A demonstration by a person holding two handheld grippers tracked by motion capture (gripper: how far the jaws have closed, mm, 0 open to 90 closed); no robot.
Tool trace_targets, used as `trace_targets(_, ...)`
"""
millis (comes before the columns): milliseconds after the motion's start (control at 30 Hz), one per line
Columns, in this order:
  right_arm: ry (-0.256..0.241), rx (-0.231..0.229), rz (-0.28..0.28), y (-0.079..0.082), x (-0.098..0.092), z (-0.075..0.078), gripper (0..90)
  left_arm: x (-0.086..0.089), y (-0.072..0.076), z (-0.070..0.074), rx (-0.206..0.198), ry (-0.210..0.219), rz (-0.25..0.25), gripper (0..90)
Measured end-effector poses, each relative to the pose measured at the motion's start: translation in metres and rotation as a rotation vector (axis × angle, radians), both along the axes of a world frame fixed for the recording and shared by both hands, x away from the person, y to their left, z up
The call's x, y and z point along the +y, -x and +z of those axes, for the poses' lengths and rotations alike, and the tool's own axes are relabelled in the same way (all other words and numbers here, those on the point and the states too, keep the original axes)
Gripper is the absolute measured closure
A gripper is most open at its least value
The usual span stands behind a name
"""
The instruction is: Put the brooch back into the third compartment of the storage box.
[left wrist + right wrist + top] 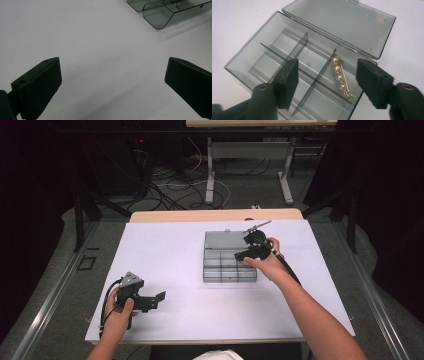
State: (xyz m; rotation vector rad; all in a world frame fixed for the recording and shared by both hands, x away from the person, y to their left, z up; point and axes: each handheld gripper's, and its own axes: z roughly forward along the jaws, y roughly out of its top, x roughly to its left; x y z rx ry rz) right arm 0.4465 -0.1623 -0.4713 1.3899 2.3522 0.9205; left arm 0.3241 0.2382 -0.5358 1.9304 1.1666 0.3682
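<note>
Item: pearl pin [340, 76], lying in a right-hand compartment of the open box [274, 53] on the white surface [165, 250]. Right claw [327, 83] spread above it, empty. Left claw [112, 87] spread, idle, well apart. Step, judged: pin either just placed or about to be picked. Next: descend, close squarely.

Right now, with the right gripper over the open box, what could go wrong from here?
1. The pearl pin lies against a thin divider in the organizer box; the open right gripper could catch that wall and miss the pin.
2. The box looks light and nothing holds it, since the left gripper hangs open over bare table; a push may slide it.
3. The lid lies open behind; bumping it could tip the box.
</note>
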Motion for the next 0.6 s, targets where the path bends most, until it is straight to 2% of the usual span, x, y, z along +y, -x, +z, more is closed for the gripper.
trace_targets(133, -0.032, -0.043, 0.027, 0.009, 0.0, 0.008, 22.3, 0.001, 0.001, 0.0, 0.001, 0.005, 0.005, 1.0)
trace_targets(300, -0.039, -0.104, 0.053, 0.02, 0.003, 0.015, 16.3, 0.0, 0.002, 0.0, -0.003, -0.001, 0.007, 1.0)
trace_targets(433, -0.03, -0.113, 0.054, 0.03, 0.004, 0.018, 15.3, 0.001, 0.001, 0.0, -0.003, -0.005, 0.004, 1.0)
trace_targets(600, -0.052, -0.133, 0.041, 0.042, -0.001, 0.018, 13.9, 0.001, 0.001, 0.0, -0.004, -0.004, 0.004, 0.9)
